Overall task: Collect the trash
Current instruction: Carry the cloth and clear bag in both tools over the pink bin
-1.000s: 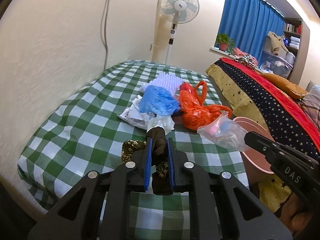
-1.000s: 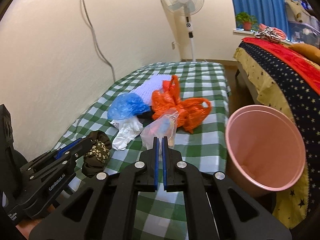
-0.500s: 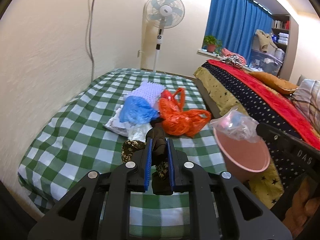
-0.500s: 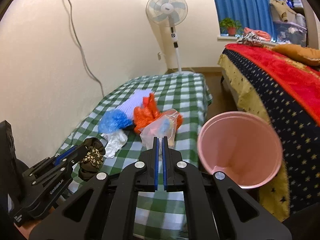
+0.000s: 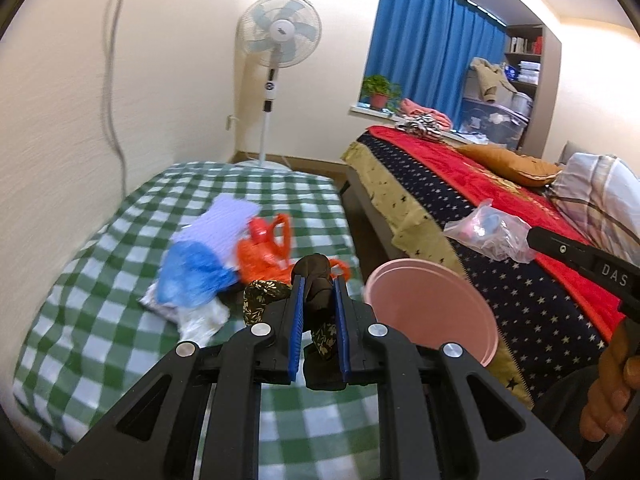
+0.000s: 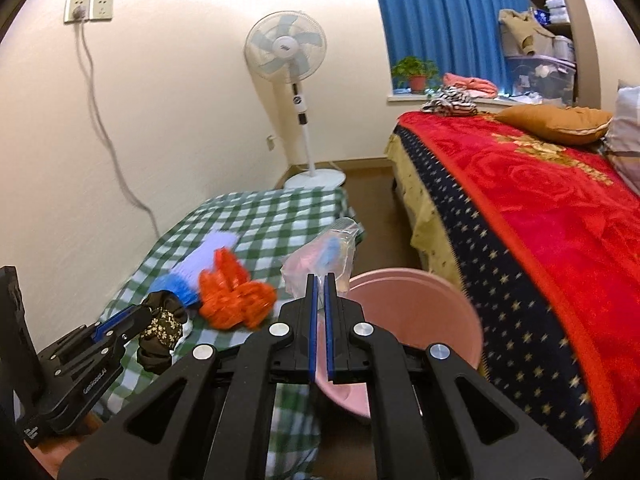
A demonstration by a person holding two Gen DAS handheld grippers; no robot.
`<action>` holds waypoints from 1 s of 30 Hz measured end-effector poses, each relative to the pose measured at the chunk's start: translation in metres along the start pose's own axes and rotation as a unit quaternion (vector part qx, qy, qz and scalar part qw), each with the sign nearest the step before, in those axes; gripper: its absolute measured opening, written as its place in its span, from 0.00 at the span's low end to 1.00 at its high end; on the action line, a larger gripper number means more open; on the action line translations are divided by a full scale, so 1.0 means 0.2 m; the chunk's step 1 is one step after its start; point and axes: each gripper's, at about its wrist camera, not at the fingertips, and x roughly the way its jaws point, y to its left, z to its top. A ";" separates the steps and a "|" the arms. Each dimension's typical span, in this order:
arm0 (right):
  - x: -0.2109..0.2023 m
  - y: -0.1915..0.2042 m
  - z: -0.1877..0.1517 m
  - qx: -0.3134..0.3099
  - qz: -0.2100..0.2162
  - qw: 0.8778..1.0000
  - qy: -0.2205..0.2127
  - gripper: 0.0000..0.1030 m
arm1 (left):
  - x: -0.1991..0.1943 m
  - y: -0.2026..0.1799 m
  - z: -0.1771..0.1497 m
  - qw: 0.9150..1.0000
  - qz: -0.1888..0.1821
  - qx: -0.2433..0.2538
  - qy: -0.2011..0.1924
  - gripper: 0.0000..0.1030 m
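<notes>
My left gripper (image 5: 317,284) is shut on a dark brown floral rag (image 5: 316,280), held above the checked table; the rag also shows in the right wrist view (image 6: 162,330). My right gripper (image 6: 319,282) is shut on a clear plastic bag (image 6: 324,258) with something blue inside, held above the pink bin (image 6: 424,312). The bag (image 5: 490,236) and the bin (image 5: 430,312) show in the left wrist view too. An orange bag (image 5: 272,252), a blue bag (image 5: 192,280), a lilac piece (image 5: 224,224) and white plastic (image 5: 200,320) lie on the table.
The green checked table (image 5: 100,320) stands against the left wall. A bed with a red and starred blanket (image 6: 540,220) lies on the right, beyond the bin. A standing fan (image 6: 286,52) is at the far wall. A cable hangs from wall sockets (image 6: 88,10).
Both grippers have risen and swung right with their loads. The clear bag has gone from the table's edge to above the pink bin. The trash pile now lies lower and further left.
</notes>
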 end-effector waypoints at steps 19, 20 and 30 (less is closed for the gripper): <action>0.25 -0.31 -0.04 0.046 -0.084 0.995 0.007 0.03 | 0.46 -0.35 0.01 0.993 -0.092 0.071 0.006 0.14; 0.26 -0.32 -0.04 0.050 -0.086 0.995 0.009 0.03 | 0.49 -0.36 -0.01 0.992 -0.094 0.080 0.009 0.14; 0.33 -0.35 -0.06 0.052 -0.108 0.993 0.021 0.03 | 0.61 -0.41 -0.06 0.989 -0.108 0.099 0.032 0.14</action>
